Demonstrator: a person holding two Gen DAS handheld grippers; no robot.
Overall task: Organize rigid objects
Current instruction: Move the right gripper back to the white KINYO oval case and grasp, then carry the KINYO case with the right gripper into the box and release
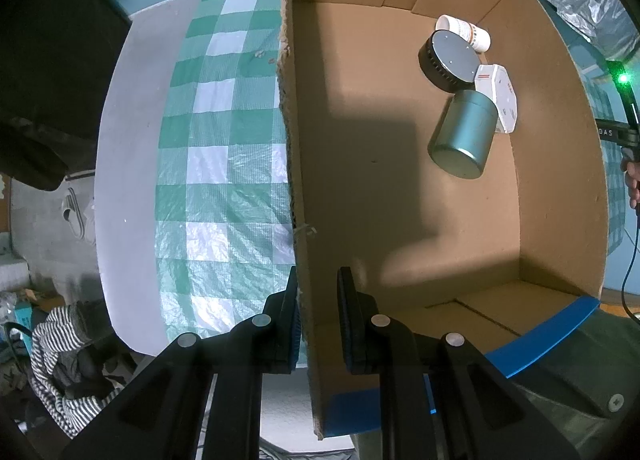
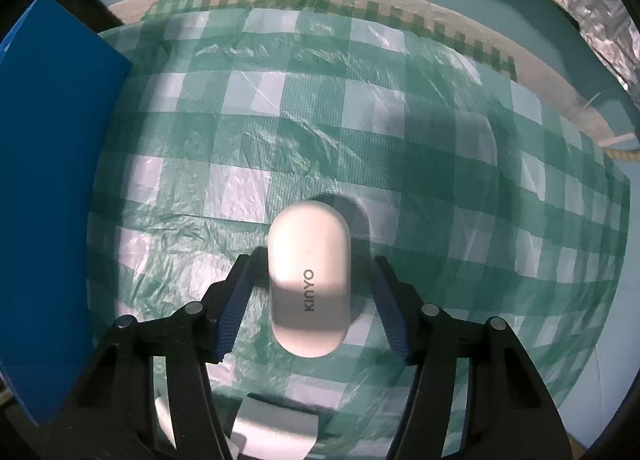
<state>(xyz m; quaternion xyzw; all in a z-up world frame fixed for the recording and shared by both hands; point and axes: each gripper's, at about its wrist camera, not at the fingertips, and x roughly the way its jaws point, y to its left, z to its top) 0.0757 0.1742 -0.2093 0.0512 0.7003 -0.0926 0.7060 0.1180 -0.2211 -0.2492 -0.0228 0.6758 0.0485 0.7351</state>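
Clamping cardboard box (image 1: 400, 196) wall, left tool (image 1: 318, 316), four items inside, right tool (image 2: 310, 280) straddling white case (image 2: 308, 276), ungripped.

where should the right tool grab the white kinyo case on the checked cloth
Across its narrow middle, from straight above. The white KINYO case lies flat, an elongated pill shape with long, near-parallel sides facing the right tool, whose pads already flank it with gaps on both sides.

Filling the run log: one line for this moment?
left hand-held gripper: shut on box wall | right hand-held gripper: open, straddling white KINYO case
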